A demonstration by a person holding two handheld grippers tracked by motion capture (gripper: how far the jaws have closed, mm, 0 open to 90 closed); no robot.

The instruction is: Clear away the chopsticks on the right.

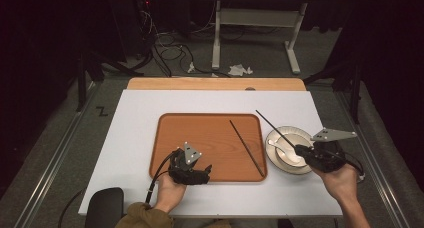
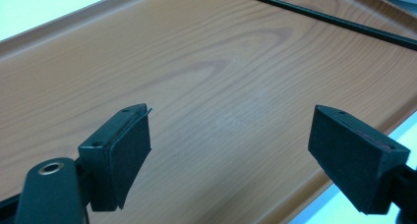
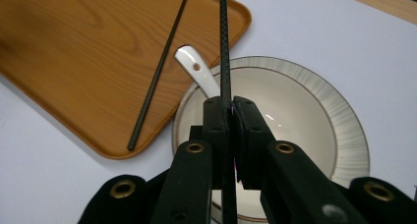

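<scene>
Held chopstick [image 3: 224, 47]: black, thin, clamped btwn the pads of the right gripper [image 3: 230, 117], jaws pressed together on it. In the right gripper view it runs straight up from the jaws, over the bowl [image 3: 314, 116] rim & past the tray [image 3: 74, 62] corner. In the high view this chopstick [image 1: 275, 126] slants up-left from the right gripper [image 1: 303, 151], its far tip over the white table [image 1: 140, 113] just off the tray's far right corner, lifted clear of the surface as far as I can tell.

Second chopstick [image 1: 247, 148] lies flat on the wooden tray [image 1: 200, 138], right side, diagonal, near end close to the tray's near right corner. Same stick in the right gripper view [image 3: 157, 71], well apart from the held one.

Bowl [image 1: 285, 135]: white w/ ribbed rim, on the table just right of the tray, right gripper above it. White spoon [image 3: 199, 74] sits in the bowl, handle leaning over the rim toward the tray.

Left gripper [image 1: 196, 174] rests low at the tray's near edge, left-centre, held by the left hand [image 1: 169, 193]. In the left gripper view its jaws stand wide apart, nothing btwn them, bare tray [image 2: 206, 71] wood beneath.
</scene>
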